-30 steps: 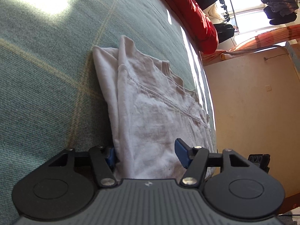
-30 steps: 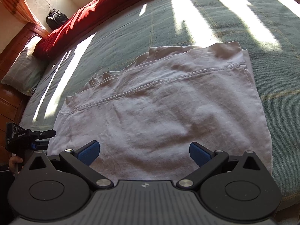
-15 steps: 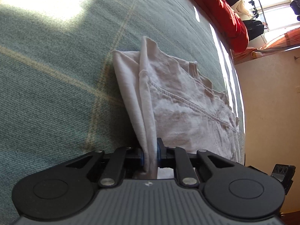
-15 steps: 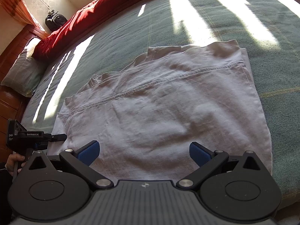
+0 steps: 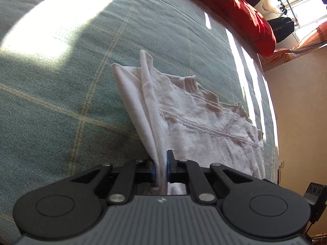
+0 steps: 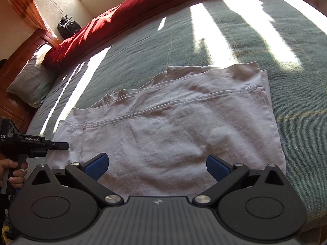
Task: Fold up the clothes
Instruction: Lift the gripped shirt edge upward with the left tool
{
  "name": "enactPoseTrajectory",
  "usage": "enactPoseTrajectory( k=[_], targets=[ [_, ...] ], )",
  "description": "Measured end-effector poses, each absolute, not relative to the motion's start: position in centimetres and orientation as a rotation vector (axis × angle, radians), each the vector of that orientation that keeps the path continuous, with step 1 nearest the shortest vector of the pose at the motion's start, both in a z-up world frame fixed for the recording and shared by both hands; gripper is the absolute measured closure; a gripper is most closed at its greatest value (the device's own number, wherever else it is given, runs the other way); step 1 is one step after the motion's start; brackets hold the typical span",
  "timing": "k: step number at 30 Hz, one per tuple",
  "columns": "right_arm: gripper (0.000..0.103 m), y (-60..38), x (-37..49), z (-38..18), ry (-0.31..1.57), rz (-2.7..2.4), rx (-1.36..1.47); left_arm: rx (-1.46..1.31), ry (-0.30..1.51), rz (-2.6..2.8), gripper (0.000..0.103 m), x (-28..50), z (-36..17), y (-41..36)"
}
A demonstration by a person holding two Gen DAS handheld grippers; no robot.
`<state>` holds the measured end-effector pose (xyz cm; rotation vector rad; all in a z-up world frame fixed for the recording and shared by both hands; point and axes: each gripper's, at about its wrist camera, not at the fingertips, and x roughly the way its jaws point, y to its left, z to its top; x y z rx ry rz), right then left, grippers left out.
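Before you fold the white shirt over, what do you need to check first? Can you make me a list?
1. Left gripper pinching the white shirt edge: ok.
2. Right gripper holding the shirt too: not ok, open, nothing between its fingers.
3. Shirt lying flat on the green blanket: ok, a few wrinkles.
4. Space on the blanket to fold onto: ok.
5. How many shirt layers the left gripper caught: cannot tell.
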<state>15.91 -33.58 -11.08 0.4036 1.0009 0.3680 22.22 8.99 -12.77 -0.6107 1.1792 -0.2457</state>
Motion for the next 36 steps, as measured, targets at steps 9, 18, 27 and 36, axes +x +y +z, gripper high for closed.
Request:
enactPoseTrajectory(
  k=[9, 18, 27, 36],
  targets=[
    [0.000, -33.3, 15.8, -10.8, 0.983, 0.415, 0.436, -0.586, 1.143, -0.286, 0.096, 22.3, -9.6, 7.0],
    [0.000, -28.9, 20.5, -11.7, 1.002, 0.660, 0.598, -0.578, 1.129, -0.293, 0.096, 22.2, -8.4, 6.5],
    [0.000, -24.3, 24.6, -15.4, 1.137, 0.714, 0.639, -0.612, 1.119, -0.308, 0.096, 22.0, -8.5, 6.9],
    [0.000, -23.4, 30.1, -16.2, 1.126, 0.649, 0.641, -0.638, 1.114, -0.338, 0.096, 22.0, -8.2, 6.9]
  ],
)
